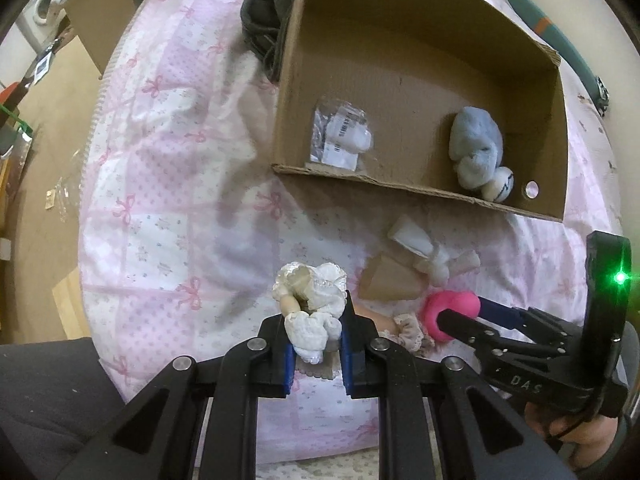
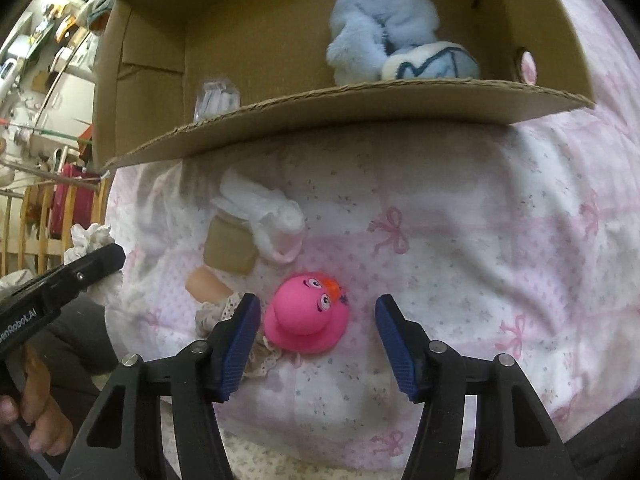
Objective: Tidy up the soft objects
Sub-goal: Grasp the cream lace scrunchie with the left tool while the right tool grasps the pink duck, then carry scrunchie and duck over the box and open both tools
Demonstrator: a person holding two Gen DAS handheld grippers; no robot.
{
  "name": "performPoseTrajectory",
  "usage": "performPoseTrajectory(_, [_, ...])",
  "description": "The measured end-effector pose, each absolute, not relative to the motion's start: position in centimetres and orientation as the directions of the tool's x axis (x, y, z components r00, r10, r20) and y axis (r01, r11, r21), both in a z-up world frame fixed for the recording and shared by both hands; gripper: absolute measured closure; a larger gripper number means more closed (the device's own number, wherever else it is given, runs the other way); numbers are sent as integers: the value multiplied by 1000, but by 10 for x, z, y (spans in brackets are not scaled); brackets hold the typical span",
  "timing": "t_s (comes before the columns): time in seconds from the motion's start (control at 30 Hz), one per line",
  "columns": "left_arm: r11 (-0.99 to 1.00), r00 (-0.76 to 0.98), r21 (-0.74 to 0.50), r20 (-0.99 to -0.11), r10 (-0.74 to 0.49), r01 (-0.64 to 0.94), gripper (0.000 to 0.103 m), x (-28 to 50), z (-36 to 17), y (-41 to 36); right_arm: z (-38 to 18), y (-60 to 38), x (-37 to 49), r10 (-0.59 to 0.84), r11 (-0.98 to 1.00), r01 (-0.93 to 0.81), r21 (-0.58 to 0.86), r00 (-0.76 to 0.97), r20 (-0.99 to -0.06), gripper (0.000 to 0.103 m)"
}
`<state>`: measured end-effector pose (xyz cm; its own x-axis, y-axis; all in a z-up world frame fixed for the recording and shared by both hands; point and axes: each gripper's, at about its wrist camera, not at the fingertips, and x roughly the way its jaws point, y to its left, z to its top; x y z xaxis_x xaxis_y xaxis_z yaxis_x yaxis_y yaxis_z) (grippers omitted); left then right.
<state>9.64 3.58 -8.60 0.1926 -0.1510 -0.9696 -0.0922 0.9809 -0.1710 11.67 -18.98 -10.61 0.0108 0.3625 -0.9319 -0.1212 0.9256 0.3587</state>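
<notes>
**Ana:** Soft toys, mostly. The small doll in a white lace dress (image 1: 311, 312) is pinched between the blue pads of the left gripper (image 1: 318, 344), whose jaws stand nearly closed on the fabric. The doll hangs clear of the pink bow-print quilt (image 1: 168, 184), one bare arm sticking out to the left.

**Ben:** And the right gripper (image 2: 318, 344)?

**Ana:** Its jaws are partly open and have nothing between the pads yet. The pink rubber duck with cartoon eyes and an orange tuft (image 2: 307, 318) lies on the quilt between the two fingers, just beside the left one and apart from the right one. From the left wrist view that gripper's tips sit right at the duck; I cannot tell whether one touches it.

**Ben:** What lies around the duck?

**Ana:** A second doll with a frilly beige cuff (image 2: 216, 300) just to its left, partly behind the finger. Above that, a flat tan cloth piece (image 2: 230, 250) with a white plush toy (image 2: 272, 220) lying across its upper corner.

**Ben:** The box?

**Ana:** The open brown cardboard box (image 1: 400, 60) sits on the quilt beyond them. Inside, a light blue plush animal (image 1: 476, 144) lies near the right wall, touching a white ball with blue stitching (image 1: 500, 186). A clear plastic packet with a barcode label (image 1: 340, 134) lies well apart from them on the left side of the box floor. A dark garment (image 1: 268, 28) is bunched against the box's outer left wall.
</notes>
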Motion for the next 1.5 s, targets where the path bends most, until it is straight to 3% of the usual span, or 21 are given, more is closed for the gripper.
performPoseTrajectory(0.13, [983, 197, -169, -969, -151, -78, 87, 97, -86, 30, -109, -187, 117, 354, 927, -134, 351, 0, -935, 46])
performPoseTrajectory(0.23, [985, 208, -154, -969, -135, -77, 87, 98, -87, 29, -113, -184, 118, 367, 921, -134, 365, -13, -930, 62])
performPoseTrajectory(0.93, [992, 303, -85, -951, -54, -89, 87, 82, -64, 46, -51, -209, 117, 445, 895, -129, 426, 256, -858, 63])
performPoseTrajectory(1.5, [983, 463, -145, -883, -78, -110, 87, 118, -4, 46, 28, -258, 130, 502, 856, -140, 497, 450, -738, 63])
